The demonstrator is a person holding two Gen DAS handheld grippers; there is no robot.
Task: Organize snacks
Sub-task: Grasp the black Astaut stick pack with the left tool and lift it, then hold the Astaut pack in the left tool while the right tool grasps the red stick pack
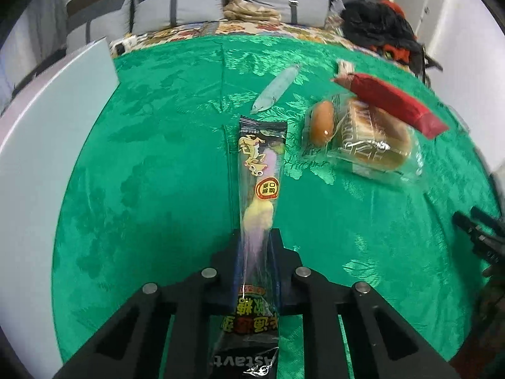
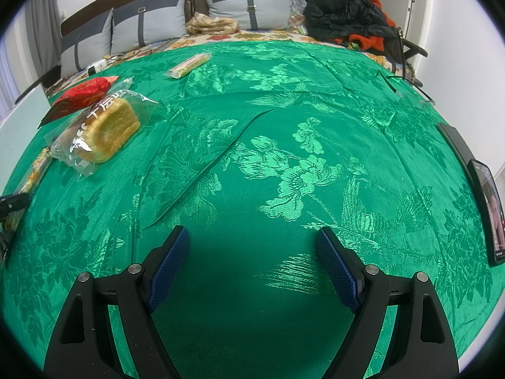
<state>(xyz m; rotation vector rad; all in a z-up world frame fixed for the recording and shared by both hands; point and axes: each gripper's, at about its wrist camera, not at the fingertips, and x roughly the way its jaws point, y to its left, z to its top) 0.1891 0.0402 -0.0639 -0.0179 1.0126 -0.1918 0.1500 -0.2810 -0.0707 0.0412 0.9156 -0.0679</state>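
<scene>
Glossy green brocade cloth (image 2: 284, 101), clear shiny plastic candy wrapper (image 1: 258, 170), matt black tongs (image 1: 256, 240)

The cloth (image 2: 284, 126) is bright green with a shiny woven pattern of flowers and birds. The candy pack (image 1: 260, 170) is clear with black ends, a yellow cartoon critter, an orange-and-black round label, and yellow and pale purple stuff inside. The bread (image 2: 104, 132) is golden brown in a clear bag with white writing; the red pack (image 2: 83, 93) leaning on it has a faint gold print. Far wrapper (image 2: 187, 65) is pale yellow-green. Pillows (image 2: 249, 3) are light grey with darker grey straps. Both grippers are black; the right one's pads (image 2: 172, 263) are blue.
</scene>
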